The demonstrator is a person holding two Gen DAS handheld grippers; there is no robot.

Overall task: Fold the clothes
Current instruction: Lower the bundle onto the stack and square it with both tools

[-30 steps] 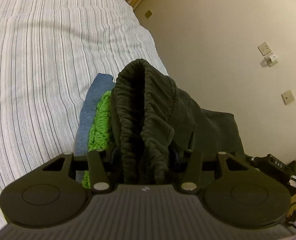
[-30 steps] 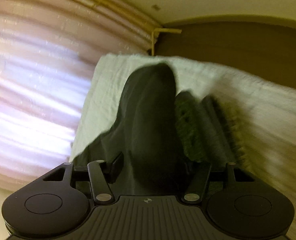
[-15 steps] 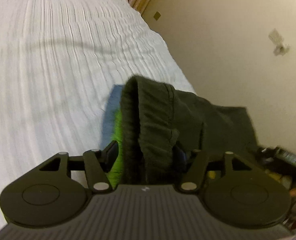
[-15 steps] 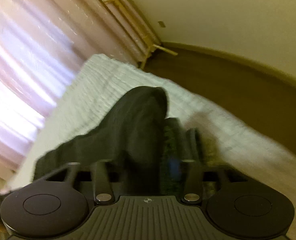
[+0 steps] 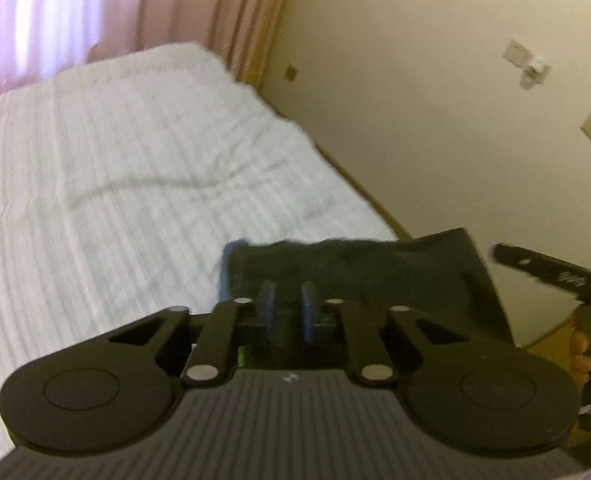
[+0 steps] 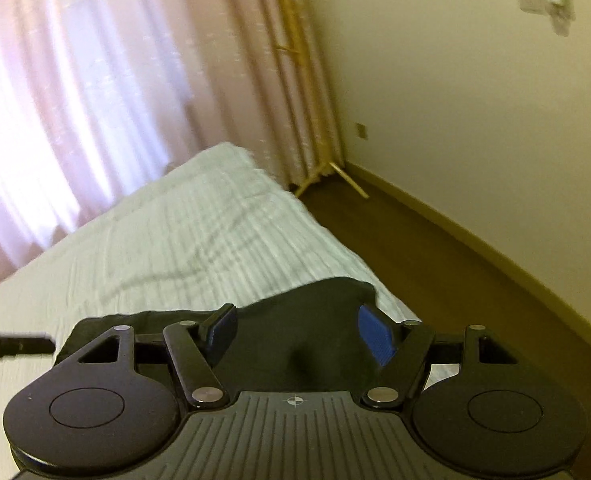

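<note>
A dark green garment [image 5: 359,272] lies flat on the near right corner of the bed, on top of a blue cloth [image 5: 226,268] whose edge shows at its left. My left gripper [image 5: 288,308] hovers just over it, its blue pads a small gap apart with nothing between them. In the right wrist view the same garment [image 6: 295,332] lies under my right gripper [image 6: 297,332], whose blue pads stand wide apart and empty. The right gripper also shows at the right of the left wrist view [image 5: 551,276].
The bed has a white striped cover [image 5: 115,184]. Pink curtains [image 6: 75,92] hang behind it. A beige wall [image 5: 435,100] with sockets runs along the right, and brown floor [image 6: 435,248] lies beside the bed edge.
Both grippers have let go of the dark garment, which was held bunched up and now lies flat on the pile. Both grippers have lifted and tilted up towards the curtains.
</note>
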